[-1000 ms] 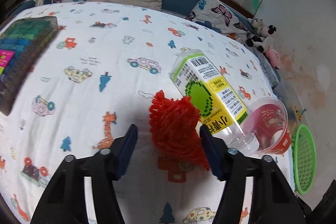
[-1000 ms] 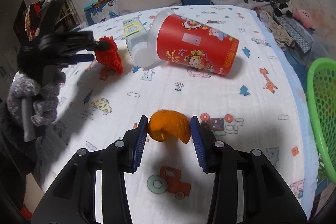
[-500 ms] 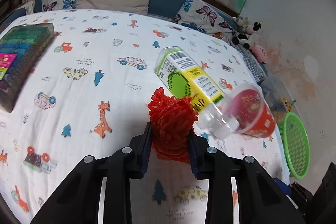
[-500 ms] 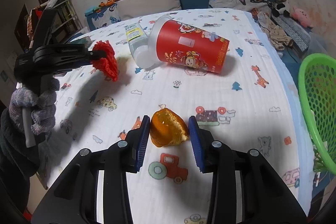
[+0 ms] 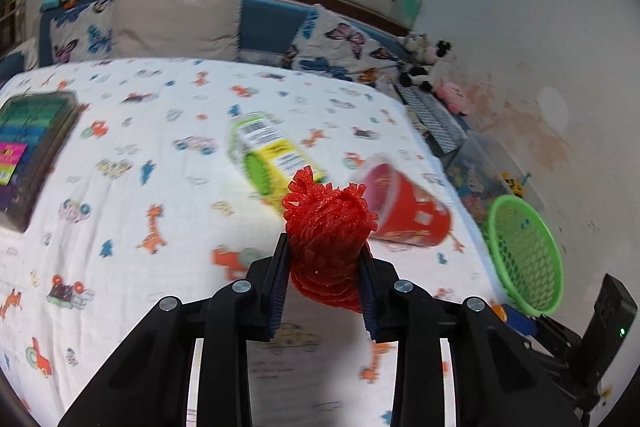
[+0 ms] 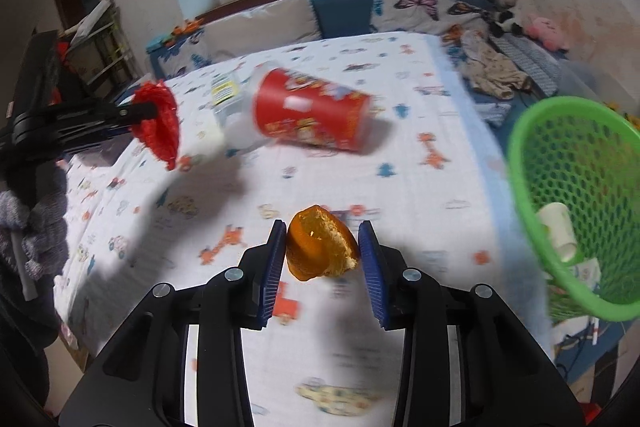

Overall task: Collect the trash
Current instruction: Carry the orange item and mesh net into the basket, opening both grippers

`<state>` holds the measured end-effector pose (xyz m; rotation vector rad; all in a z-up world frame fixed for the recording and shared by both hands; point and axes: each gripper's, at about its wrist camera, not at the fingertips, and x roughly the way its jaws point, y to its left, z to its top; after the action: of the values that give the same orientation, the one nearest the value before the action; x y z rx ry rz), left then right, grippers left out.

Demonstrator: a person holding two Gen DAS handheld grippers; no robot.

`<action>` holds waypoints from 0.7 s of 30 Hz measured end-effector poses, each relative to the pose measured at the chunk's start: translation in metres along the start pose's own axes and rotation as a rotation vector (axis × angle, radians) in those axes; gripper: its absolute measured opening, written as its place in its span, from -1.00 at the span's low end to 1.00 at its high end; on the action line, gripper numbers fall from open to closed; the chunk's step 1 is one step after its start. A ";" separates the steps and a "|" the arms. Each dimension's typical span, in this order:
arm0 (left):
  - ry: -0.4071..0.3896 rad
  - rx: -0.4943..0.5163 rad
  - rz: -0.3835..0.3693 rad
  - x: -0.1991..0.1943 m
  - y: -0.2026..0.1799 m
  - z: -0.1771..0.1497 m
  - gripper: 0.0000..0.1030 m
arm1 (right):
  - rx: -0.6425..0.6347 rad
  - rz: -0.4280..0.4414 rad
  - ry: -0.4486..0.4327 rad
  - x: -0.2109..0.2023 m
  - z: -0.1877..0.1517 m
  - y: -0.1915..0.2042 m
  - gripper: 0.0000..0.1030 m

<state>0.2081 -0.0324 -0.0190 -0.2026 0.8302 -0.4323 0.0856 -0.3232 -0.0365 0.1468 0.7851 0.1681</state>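
Note:
My left gripper is shut on a red foam net and holds it clear above the bed; the right wrist view shows the same red foam net lifted at the left. My right gripper is shut on a curled piece of orange peel, also off the sheet. A plastic bottle with a green and yellow label and a red paper cup lie on their sides on the bed. The green mesh basket hangs past the bed's right edge with a white paper cup inside.
The bed has a white cartoon-print sheet. A dark box of coloured items lies at its left edge. Pillows and plush toys line the far side. A gloved hand holds the left gripper.
Both grippers closed on their pieces, the left on the red foam net and the right on the orange peel, then lifted them off the sheet and moved toward the green basket.

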 end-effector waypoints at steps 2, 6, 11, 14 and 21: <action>0.003 0.027 -0.021 0.002 -0.017 0.001 -0.41 | 0.023 -0.027 -0.017 -0.009 0.001 -0.015 -0.26; 0.020 0.073 -0.058 0.011 -0.048 0.003 -0.41 | 0.071 -0.091 -0.045 -0.025 0.003 -0.052 -0.26; 0.039 0.143 -0.103 0.024 -0.095 0.005 -0.41 | 0.134 -0.195 -0.060 -0.042 0.003 -0.105 -0.26; 0.044 0.186 -0.127 0.030 -0.123 0.008 -0.41 | 0.166 -0.247 -0.056 -0.048 0.000 -0.134 -0.26; 0.068 0.262 -0.163 0.051 -0.180 0.013 -0.41 | 0.251 -0.310 -0.046 -0.052 -0.007 -0.188 -0.22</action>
<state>0.1958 -0.2166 0.0164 -0.0124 0.8172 -0.6993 0.0621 -0.5169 -0.0422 0.2630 0.7719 -0.2275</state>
